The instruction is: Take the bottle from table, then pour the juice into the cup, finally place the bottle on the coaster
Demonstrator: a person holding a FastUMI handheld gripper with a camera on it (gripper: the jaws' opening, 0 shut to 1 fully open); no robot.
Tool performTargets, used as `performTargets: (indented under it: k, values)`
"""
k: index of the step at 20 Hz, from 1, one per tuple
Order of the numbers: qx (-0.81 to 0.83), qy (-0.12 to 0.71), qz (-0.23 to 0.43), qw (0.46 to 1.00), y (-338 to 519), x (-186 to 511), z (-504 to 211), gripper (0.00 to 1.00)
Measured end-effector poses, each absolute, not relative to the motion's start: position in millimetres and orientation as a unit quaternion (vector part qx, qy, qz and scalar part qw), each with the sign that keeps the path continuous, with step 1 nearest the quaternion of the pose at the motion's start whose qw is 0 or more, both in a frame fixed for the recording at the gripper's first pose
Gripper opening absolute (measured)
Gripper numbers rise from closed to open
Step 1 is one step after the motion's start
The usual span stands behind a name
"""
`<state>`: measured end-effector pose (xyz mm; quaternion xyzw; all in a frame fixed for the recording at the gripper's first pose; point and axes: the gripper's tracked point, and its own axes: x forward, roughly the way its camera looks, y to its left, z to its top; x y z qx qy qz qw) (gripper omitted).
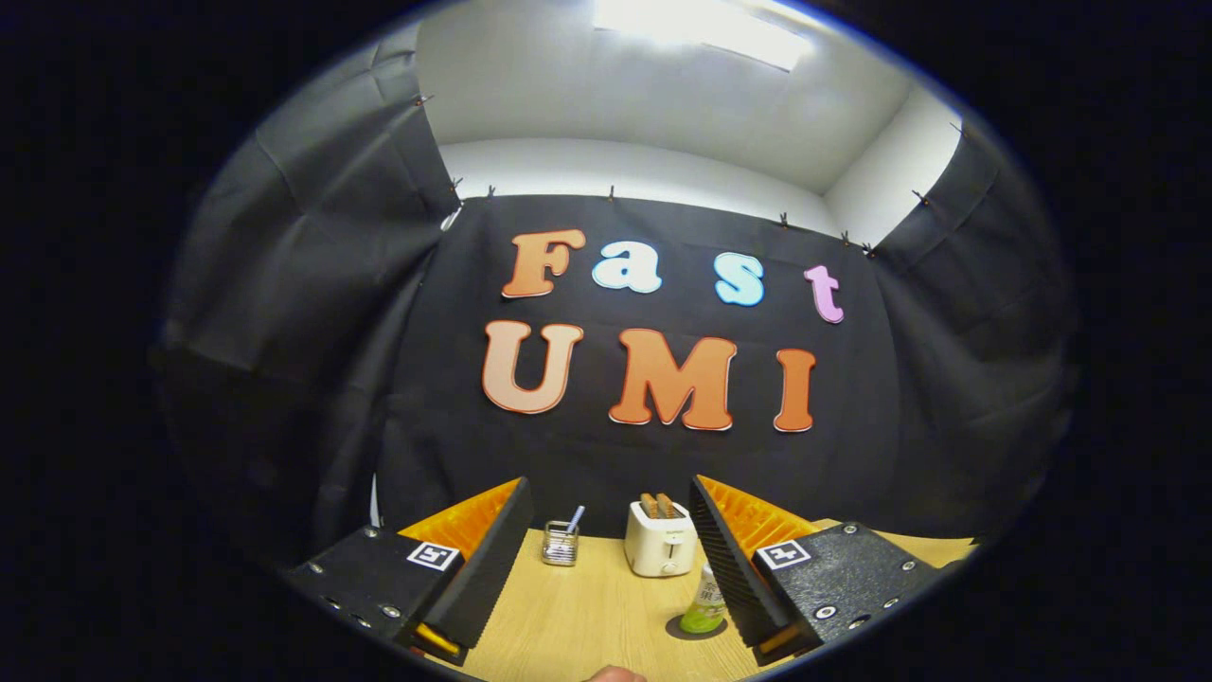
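A small bottle [705, 599] with green juice in its lower part stands upright on a dark round coaster [688, 629] on the wooden table [587, 616]. The inner edge of the right finger [734, 568] partly hides it. My gripper [608, 485] is open, held above the table, and the wide gap between its fingers holds nothing. The bottle sits low in that gap, close to the right finger; I cannot tell whether they touch. A small tan rounded shape [615, 674] peeks in at the near table edge, and I cannot tell what it is.
A white toaster [660, 542] with two slices of toast stands at the back of the table, beyond the fingers. To its left is a small wire holder [561, 546] with a stick in it. Black cloth walls close the booth behind and on both sides.
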<state>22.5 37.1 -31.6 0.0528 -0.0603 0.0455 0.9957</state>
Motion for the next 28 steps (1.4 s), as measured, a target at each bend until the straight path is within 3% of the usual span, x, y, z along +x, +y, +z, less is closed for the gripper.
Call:
performTargets:
  k: [17, 22, 28]
  values:
    - [0.031, -0.064, 0.076, 0.995, 17.9, -13.7, 13.6, 0.98]
    - [0.023, -0.099, 0.043, 0.994, -12.2, -23.6, 30.7, 0.98]
    - [0.063, -0.113, 0.08, 0.988, -3.4, -26.0, 36.6, 0.97]
